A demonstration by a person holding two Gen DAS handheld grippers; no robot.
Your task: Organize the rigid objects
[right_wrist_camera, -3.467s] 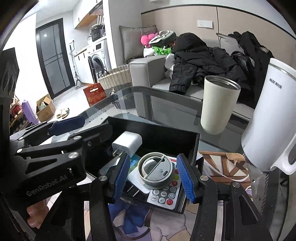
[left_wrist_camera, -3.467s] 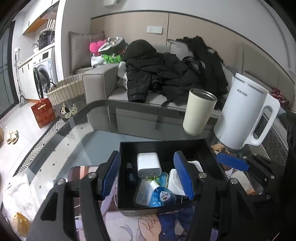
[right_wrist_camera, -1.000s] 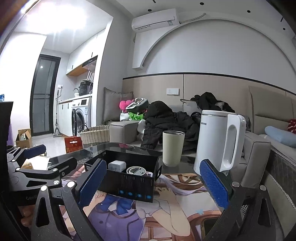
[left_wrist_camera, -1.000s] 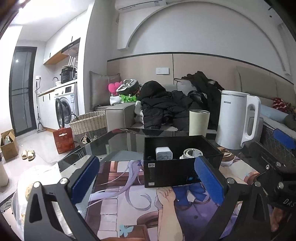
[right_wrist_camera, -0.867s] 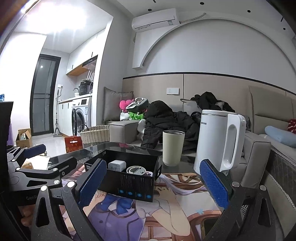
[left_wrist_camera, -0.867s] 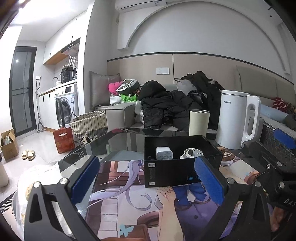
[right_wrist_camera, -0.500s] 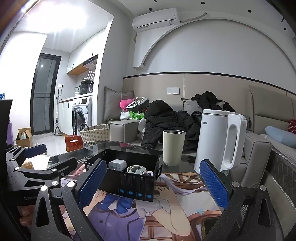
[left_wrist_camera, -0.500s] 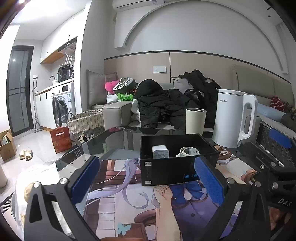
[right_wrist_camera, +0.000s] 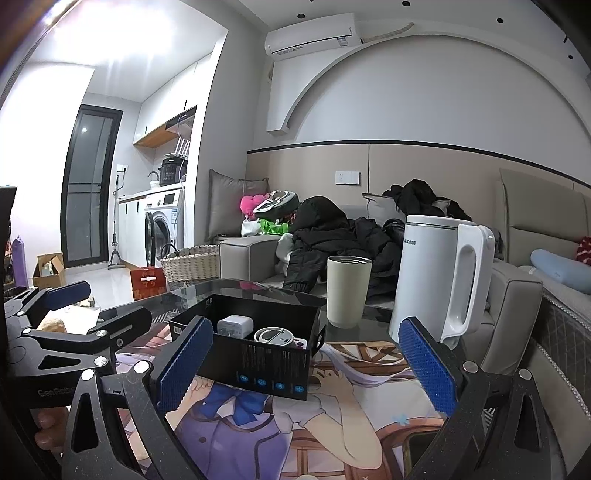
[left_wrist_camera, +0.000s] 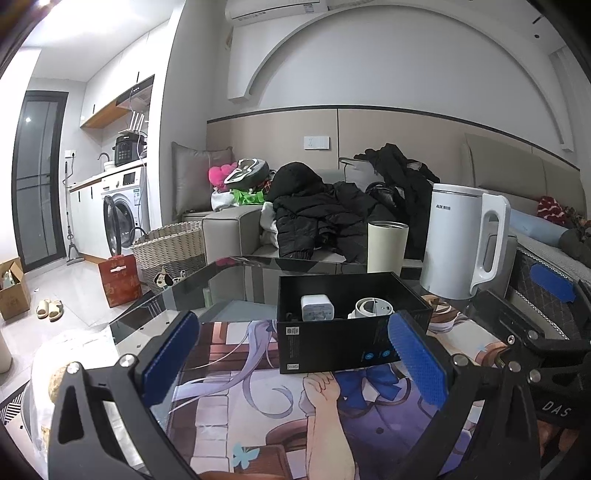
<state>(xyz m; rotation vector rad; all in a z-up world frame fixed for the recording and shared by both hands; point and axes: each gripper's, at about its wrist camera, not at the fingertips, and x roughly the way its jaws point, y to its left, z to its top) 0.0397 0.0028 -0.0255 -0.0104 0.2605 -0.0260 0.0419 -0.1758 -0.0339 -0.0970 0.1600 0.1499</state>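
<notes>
Site: home, open living room with laundry nook | Landmark: sofa, heaped with coats and a pillow | Left of sofa: basket, washer, door | Above sofa: air conditioner | In front: glass table with kettle, cup
</notes>
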